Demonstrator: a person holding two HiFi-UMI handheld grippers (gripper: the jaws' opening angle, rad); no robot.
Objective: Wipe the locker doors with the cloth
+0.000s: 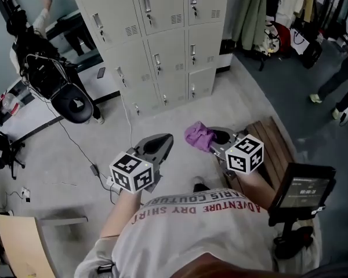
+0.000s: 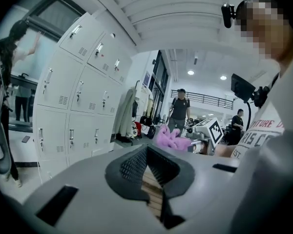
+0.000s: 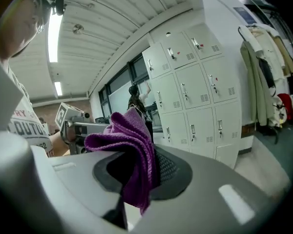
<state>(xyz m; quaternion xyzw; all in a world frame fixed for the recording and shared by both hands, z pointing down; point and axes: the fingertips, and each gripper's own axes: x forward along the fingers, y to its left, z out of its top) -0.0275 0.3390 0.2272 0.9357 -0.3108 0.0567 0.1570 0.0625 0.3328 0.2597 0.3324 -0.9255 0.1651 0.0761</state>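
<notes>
Our right gripper (image 3: pixel 141 173) pinches a bunched purple cloth (image 3: pixel 129 143) by one fold; rubbing the grey metal locker doors (image 1: pixel 162 39) could drag it free. Our left gripper (image 2: pixel 154 182) sits pressed together, empty.

The cloth (image 1: pixel 200 135) is purple with a fine woven texture. The lockers (image 1: pixel 162 45) are pale grey-cream. The left gripper (image 1: pixel 157 145) and right gripper (image 1: pixel 218 136) are grey, their cubes patterned in black-and-white squares. The floor (image 1: pixel 75 126) is grey, and the bench (image 1: pixel 276 146) is brown-slatted.
</notes>
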